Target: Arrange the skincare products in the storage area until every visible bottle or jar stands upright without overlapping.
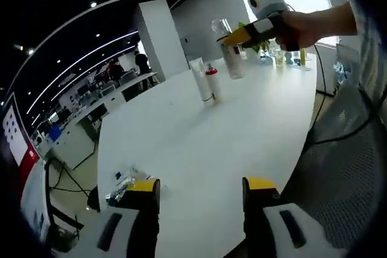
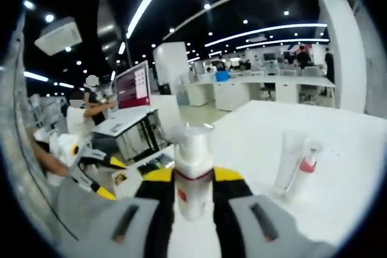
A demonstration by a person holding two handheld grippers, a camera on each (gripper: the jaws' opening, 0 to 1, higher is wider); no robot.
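Observation:
In the right gripper view my right gripper (image 2: pixel 192 179) is shut on a white pump bottle (image 2: pixel 192 146) with a clear cap, held upright between the yellow-tipped jaws. The left gripper view shows that same bottle (image 1: pixel 230 52) at the table's far side, in the right gripper (image 1: pixel 240 36) held by a hand (image 1: pixel 311 23); whether its base touches the table I cannot tell. A white tube (image 1: pixel 201 80) (image 2: pixel 289 160) and a red-capped bottle (image 1: pixel 212 81) (image 2: pixel 306 170) stand upright side by side. My left gripper (image 1: pixel 202 188) (image 2: pixel 112 178) is open, low over the near table edge.
The white table (image 1: pixel 199 137) is broad. Several small bottles (image 1: pixel 281 55) stand at its far end. Small clutter (image 1: pixel 124 180) lies by the left jaw. A mesh chair (image 1: pixel 351 167) is at the right. A red-screened monitor (image 2: pixel 133 86) stands on a desk beyond.

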